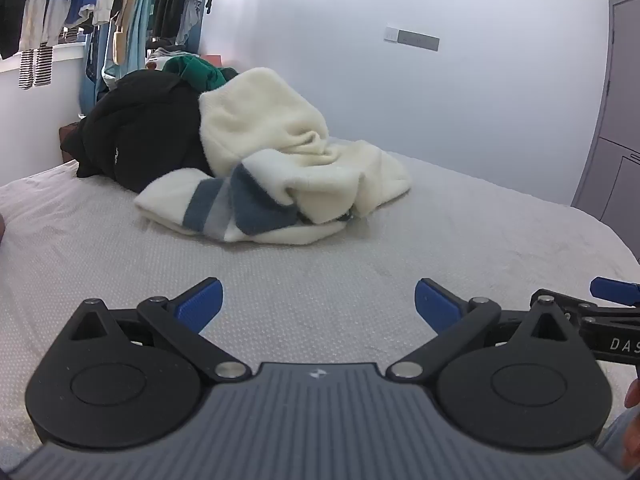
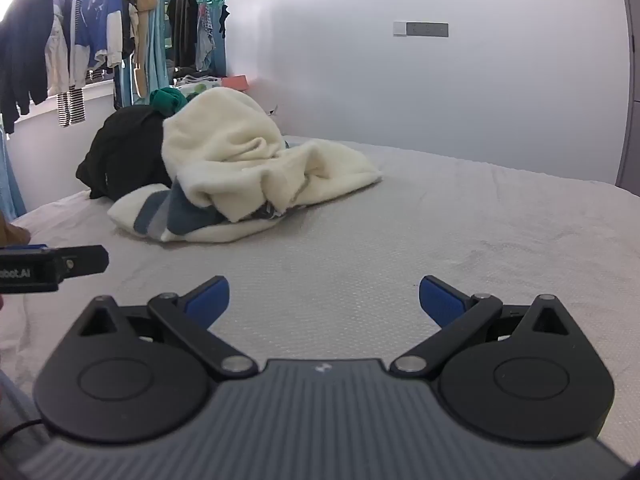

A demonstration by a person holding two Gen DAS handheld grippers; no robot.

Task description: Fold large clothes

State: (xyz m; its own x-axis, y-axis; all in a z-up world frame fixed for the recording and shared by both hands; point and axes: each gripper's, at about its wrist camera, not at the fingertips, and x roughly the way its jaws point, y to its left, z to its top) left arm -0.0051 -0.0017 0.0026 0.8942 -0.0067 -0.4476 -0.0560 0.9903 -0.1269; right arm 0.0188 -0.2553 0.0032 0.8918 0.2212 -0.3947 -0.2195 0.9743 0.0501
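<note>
A crumpled cream fleece garment (image 1: 280, 152) with blue and grey stripes lies in a heap on the bed (image 1: 320, 256); it also shows in the right wrist view (image 2: 240, 160). Behind it sits a black garment (image 1: 140, 140), also in the right wrist view (image 2: 124, 152), and a green one (image 1: 196, 70). My left gripper (image 1: 319, 300) is open and empty, low over the bed, well short of the heap. My right gripper (image 2: 324, 298) is open and empty, also short of the heap. The right gripper's fingertip (image 1: 612, 288) shows at the left view's right edge.
The bed has a pale textured cover (image 2: 440, 240). A rack of hanging clothes (image 2: 100, 32) stands at the far left. A white wall (image 1: 440, 100) with a switch panel (image 1: 412, 38) is behind. A grey wardrobe (image 1: 616, 120) stands at the right.
</note>
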